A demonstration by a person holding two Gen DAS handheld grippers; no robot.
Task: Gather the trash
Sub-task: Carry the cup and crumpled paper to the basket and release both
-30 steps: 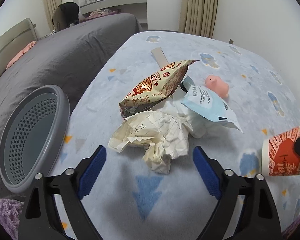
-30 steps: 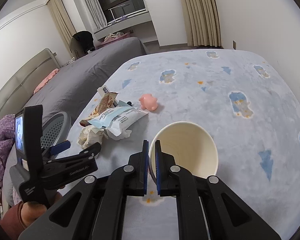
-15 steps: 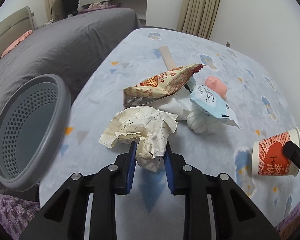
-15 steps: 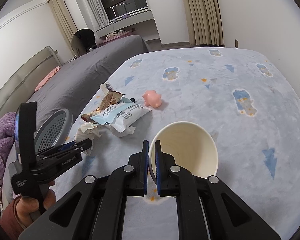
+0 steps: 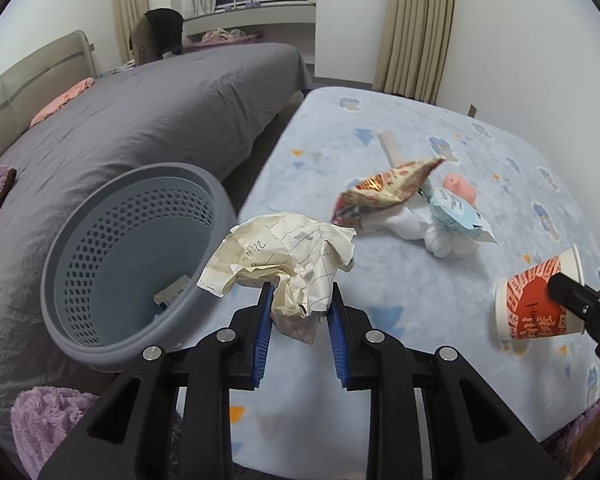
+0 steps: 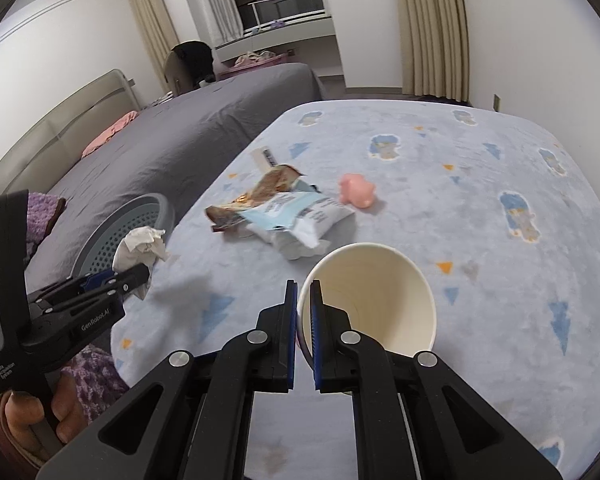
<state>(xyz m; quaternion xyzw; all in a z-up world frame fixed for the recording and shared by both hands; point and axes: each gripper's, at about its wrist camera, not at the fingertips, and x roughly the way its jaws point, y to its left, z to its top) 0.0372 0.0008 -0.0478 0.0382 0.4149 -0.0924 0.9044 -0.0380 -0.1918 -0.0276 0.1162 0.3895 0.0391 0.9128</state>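
Note:
My left gripper (image 5: 299,304) is shut on a crumpled ball of lined paper (image 5: 284,256) and holds it in the air just right of the rim of the grey perforated bin (image 5: 80,256). The same paper (image 6: 142,246) shows beside the bin (image 6: 100,240) in the right wrist view. My right gripper (image 6: 304,300) is shut on the rim of a paper cup (image 6: 372,300), red-printed outside (image 5: 536,300), held above the bed cover. A snack wrapper (image 5: 388,190), a light blue packet (image 5: 456,216) and white tissue (image 5: 420,228) lie in a heap further on.
A pink toy pig (image 6: 358,192) lies beyond the heap, and a flat strip (image 5: 392,146) behind it. The bin holds a small item (image 5: 172,292). A grey bed (image 5: 140,128) stands left of the patterned blue cover (image 6: 480,208). Purple fabric (image 5: 48,420) lies below the bin.
My left gripper closed on the crumpled paper, lifted it off the cover and carried it left toward the bin. My right gripper kept its grip on the cup.

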